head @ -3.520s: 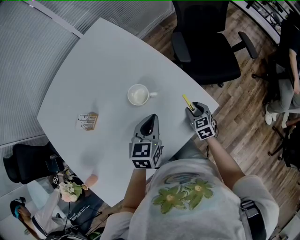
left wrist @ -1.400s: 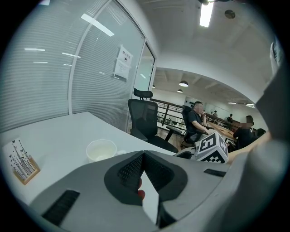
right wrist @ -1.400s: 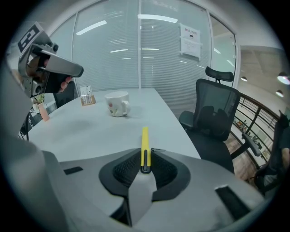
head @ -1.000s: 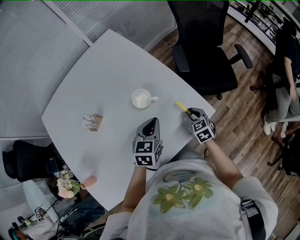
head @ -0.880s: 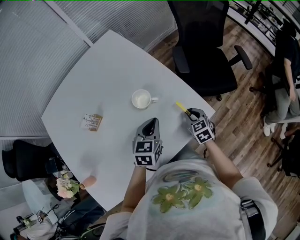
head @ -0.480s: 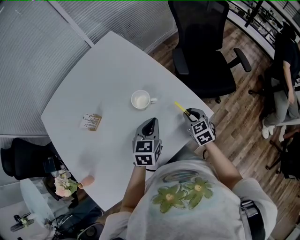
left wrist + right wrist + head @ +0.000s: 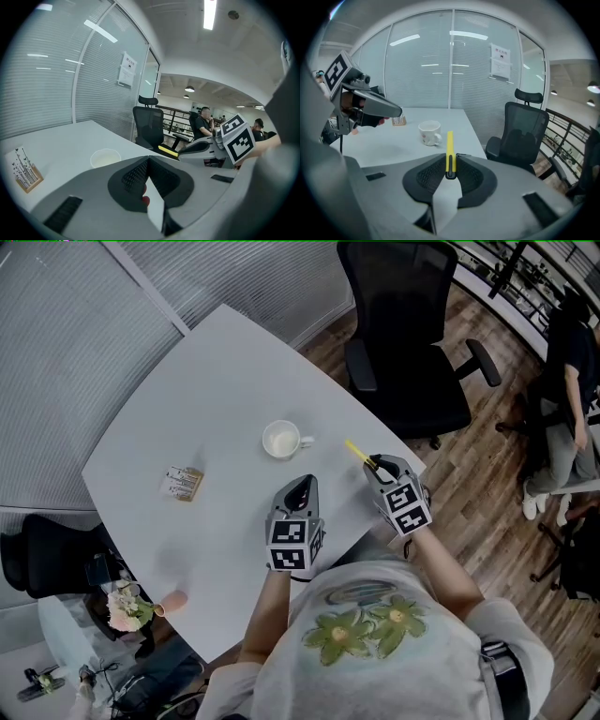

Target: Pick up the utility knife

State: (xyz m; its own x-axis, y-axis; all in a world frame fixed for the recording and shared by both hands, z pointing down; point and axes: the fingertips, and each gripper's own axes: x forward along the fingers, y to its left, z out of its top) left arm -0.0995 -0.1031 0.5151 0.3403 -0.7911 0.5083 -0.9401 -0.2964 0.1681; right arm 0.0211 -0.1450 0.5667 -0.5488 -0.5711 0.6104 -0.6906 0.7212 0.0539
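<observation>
The slim yellow utility knife (image 7: 449,140) was clamped by its rear end between the right gripper's (image 7: 450,161) narrowed jaws. Its body jutted forward, apparently clear of the pale grey surface (image 7: 197,381), a hold suited to lifting. A white ceramic mug (image 7: 279,439) stood near. The left gripper (image 7: 299,489) hovered beside with its jaws together and empty, seemingly unneeded.

A white table (image 7: 206,381) stands by blinded glass walls (image 7: 56,334), black office chair (image 7: 403,324) on wood floor (image 7: 487,488).
</observation>
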